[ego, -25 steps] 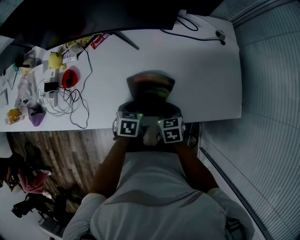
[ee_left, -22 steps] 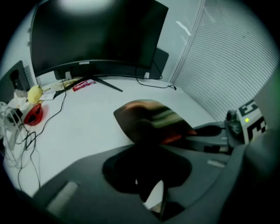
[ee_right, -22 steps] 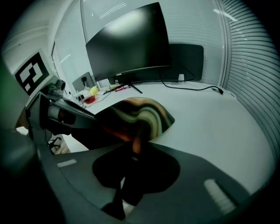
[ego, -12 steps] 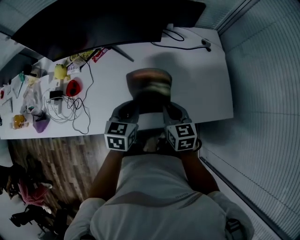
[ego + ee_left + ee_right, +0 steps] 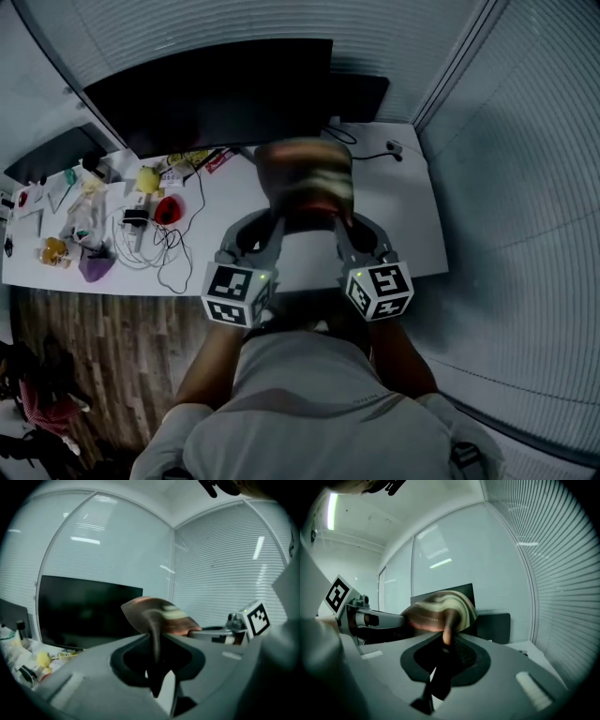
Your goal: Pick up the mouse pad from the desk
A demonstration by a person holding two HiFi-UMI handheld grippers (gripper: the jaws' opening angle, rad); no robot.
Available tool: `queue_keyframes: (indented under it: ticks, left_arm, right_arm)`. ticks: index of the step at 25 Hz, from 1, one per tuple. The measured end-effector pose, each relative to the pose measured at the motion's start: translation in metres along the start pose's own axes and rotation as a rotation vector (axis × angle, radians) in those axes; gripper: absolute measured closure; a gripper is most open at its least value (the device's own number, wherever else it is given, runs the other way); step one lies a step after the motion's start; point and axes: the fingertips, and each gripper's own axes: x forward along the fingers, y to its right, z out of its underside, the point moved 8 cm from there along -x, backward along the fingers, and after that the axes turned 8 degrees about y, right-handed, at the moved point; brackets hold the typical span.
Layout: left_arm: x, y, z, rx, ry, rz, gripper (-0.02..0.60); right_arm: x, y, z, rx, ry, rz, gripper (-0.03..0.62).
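Head view shows the mouse pad (image 5: 305,178) held clear of the counter (image 5: 403,225), lying directly ahead of both grippers, its near edge running crosswise between them. Left gripper (image 5: 275,223) is nearly shut, clamped on that edge's left end; right gripper (image 5: 339,223), equally near, has its jaws closing on the right end, pad pinched between them.

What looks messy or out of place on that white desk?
The left end of the desk is cluttered: a loose tangle of cables lies among small odds and ends, one loop nearly reaching the front edge. The mouse pad is up off the desk and looks bowed rather than flat.
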Motion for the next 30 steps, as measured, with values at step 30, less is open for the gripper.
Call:
queue_keyframes:
  ticks: [30]
  left_arm:
    - [-0.078,0.018,-0.063,0.053,0.21,-0.026,0.5]
  right_arm:
    - [-0.036,-0.053,-0.072,-0.064,0.167,-0.1,0.56]
